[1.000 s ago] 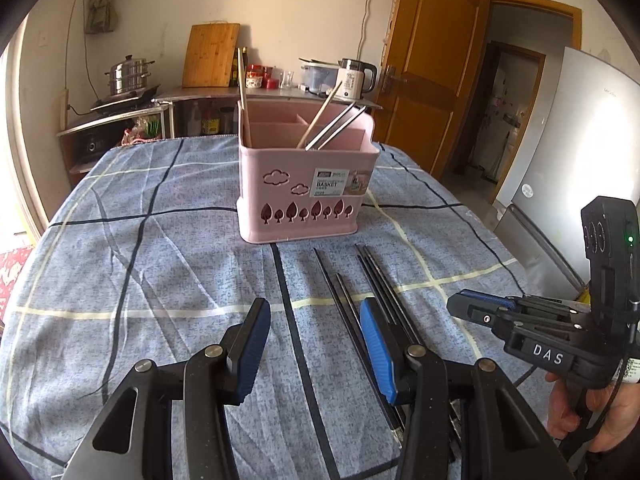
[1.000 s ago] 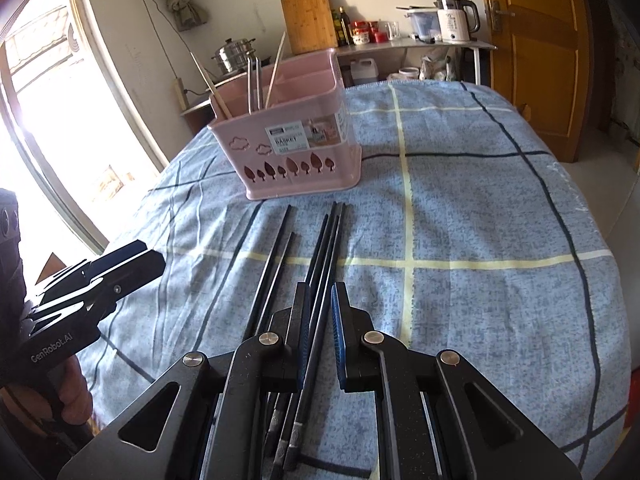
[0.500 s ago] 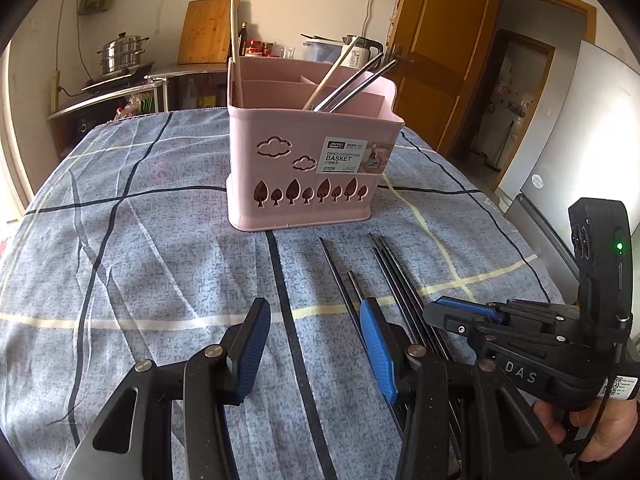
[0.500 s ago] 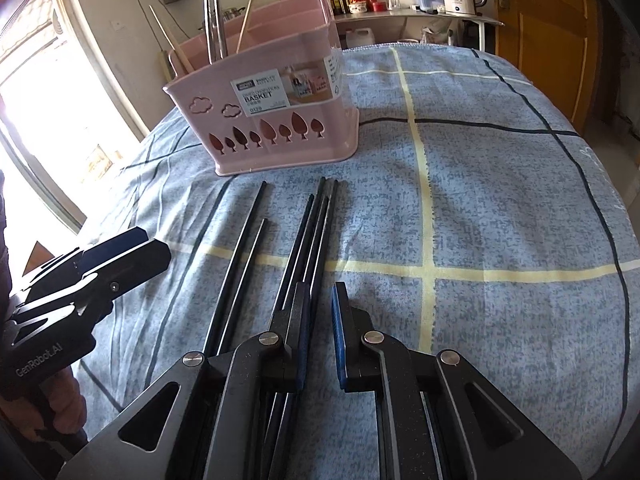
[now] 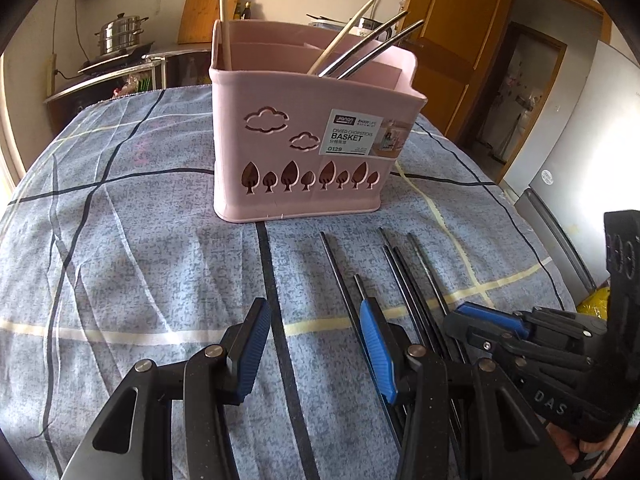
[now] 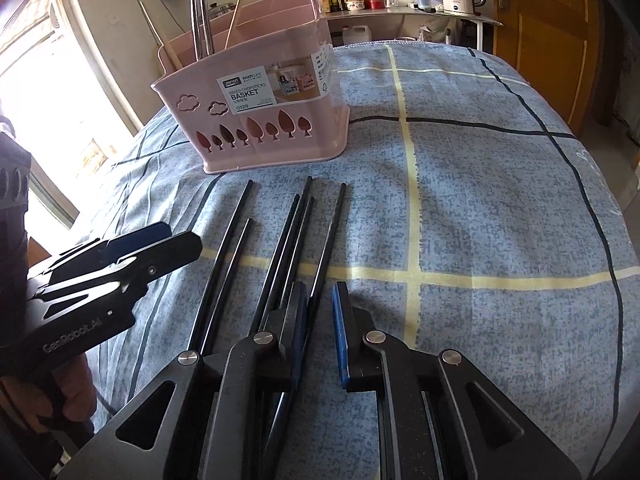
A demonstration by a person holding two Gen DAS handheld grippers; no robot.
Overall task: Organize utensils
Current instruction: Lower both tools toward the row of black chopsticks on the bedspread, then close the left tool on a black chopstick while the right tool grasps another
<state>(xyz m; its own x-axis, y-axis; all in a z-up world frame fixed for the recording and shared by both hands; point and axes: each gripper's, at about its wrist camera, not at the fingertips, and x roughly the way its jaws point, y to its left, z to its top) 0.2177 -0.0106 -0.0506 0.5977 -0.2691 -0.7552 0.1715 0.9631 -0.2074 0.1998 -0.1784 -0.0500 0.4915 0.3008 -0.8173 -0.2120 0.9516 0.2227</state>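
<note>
Right wrist view: right gripper (image 6: 320,332) narrowly parted, empty, hovering over near ends of thin black chopsticks (image 6: 288,240) on blue checked cloth, long axes running far toward pink plastic basket (image 6: 256,120). Left gripper (image 5: 312,352) half-open, empty, further left.

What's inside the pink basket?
Sticking out of the pink basket are two metal chopsticks and two pale wooden sticks. Its walls hide their lower ends and whatever else sits inside.

six thin black chopsticks (image 6: 280,248) lay nearly parallel on the blue checked cloth, tips toward a pink divided basket (image 5: 304,148). the basket stood upright just beyond them, holding pale wooden chopsticks (image 5: 344,38) and steel chopsticks (image 5: 372,46).
</note>
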